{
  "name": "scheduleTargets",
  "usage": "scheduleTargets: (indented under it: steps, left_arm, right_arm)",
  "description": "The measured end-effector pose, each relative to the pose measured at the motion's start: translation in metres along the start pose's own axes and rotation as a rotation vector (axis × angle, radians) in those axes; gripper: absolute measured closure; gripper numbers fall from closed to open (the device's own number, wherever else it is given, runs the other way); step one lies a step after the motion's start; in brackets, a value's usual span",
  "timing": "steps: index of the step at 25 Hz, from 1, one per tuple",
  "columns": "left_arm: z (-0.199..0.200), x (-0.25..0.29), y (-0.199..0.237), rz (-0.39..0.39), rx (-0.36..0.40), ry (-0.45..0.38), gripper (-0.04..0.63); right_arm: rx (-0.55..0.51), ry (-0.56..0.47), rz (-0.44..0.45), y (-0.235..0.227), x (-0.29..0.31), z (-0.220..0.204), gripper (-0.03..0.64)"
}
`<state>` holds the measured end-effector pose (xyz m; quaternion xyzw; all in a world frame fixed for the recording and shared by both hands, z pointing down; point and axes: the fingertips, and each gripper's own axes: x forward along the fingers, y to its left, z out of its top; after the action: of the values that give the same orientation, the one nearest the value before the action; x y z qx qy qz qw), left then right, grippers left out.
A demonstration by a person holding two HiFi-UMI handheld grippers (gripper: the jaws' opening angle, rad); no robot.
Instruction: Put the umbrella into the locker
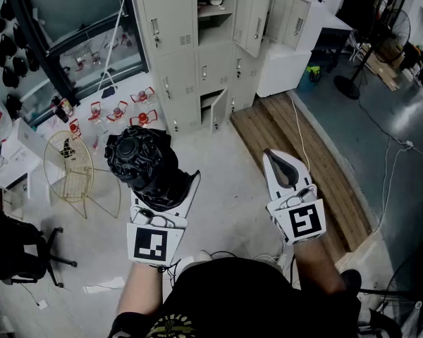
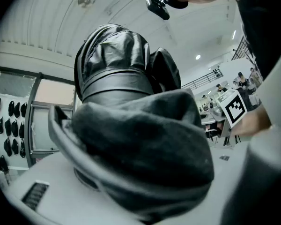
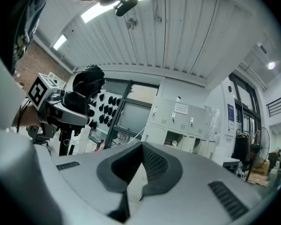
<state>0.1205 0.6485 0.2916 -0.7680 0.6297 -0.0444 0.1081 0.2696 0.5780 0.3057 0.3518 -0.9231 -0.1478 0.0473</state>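
Left tool [image 1: 162, 183] clamped round the black umbrella [image 1: 141, 162], which stands upright between its jaws. Right tool [image 1: 273, 158] closed, empty; locker [image 1: 197, 48] well apart.

No legible txt anywhere. White notice [image 3: 181, 108] on an upper door of the lockers [image 3: 178, 123]: print too small to read. Blue sign [image 3: 230, 112] just right of lockers: same. Left cube [image 1: 155, 243] & right cube [image 1: 304, 222]: b/w square patterns only, no letters or nos.

Left tool [image 1: 158, 189] level, clamped on umbrella [image 1: 137, 160], right tool [image 1: 280, 164] level, jaws together
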Motion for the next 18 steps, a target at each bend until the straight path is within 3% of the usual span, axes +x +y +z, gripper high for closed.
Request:
scheduleTargets:
  steps: [7, 12, 18]
  left_arm:
    - [-0.027, 0.003, 0.017, -0.015, -0.001, 0.006, 0.288]
    - [-0.018, -0.003, 0.044, -0.017, -0.044, -0.010, 0.288]
    - [-0.033, 0.009, 0.038, -0.024, -0.059, -0.005, 0.288]
  right_arm:
    - [0.014, -0.004, -0.018, 0.014, 0.017, -0.012, 0.597]
    - [-0.009, 0.023, -0.046, 0.025, 0.023, 0.009, 0.597]
    - [-0.002, 0.035, -0.049, 0.016, 0.027, -0.007, 0.595]
